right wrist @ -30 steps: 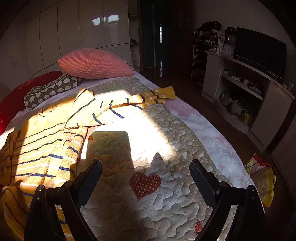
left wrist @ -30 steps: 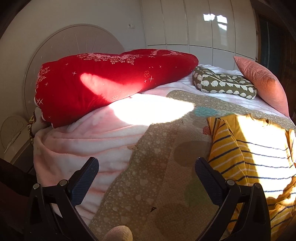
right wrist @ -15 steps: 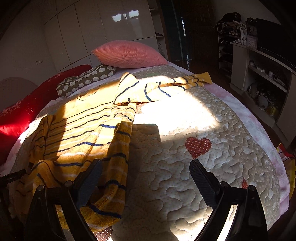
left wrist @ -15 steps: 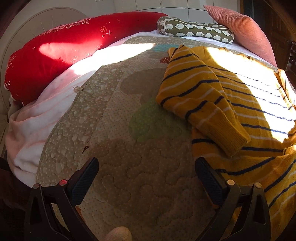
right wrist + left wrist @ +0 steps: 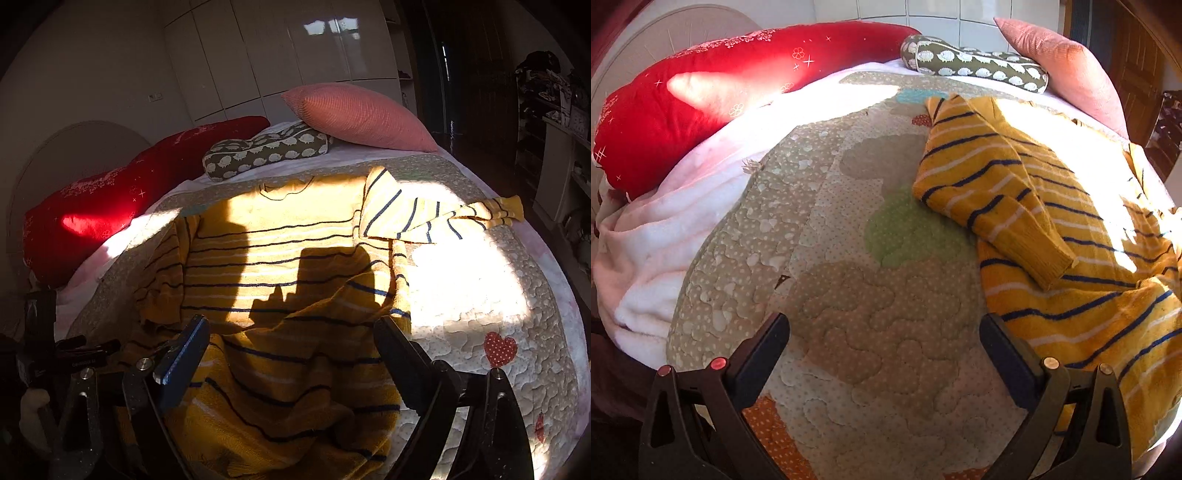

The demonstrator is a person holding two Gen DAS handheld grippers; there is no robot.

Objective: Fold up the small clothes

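A yellow sweater [image 5: 1067, 229] with navy and white stripes lies spread on the quilted bed cover [image 5: 871, 295]. One sleeve [image 5: 1004, 206] lies folded across its body. In the right wrist view the sweater [image 5: 295, 258] fills the middle, with its other sleeve [image 5: 443, 218] stretched to the right. My left gripper [image 5: 884, 343] is open and empty over the quilt, left of the sweater's hem. My right gripper [image 5: 291, 339] is open and empty just above the rumpled hem [image 5: 295, 398].
A red pillow [image 5: 713, 92], a green patterned cushion [image 5: 975, 66] and a pink pillow [image 5: 1067, 70] lie along the head of the bed. A pink blanket [image 5: 657, 240] hangs at the left edge. Shelves [image 5: 561, 147] stand to the right of the bed.
Both grippers have swung toward the sweater. The left view now takes in the folded sleeve, and the right gripper has moved left from the bare quilt to over the hem. Both stay open.
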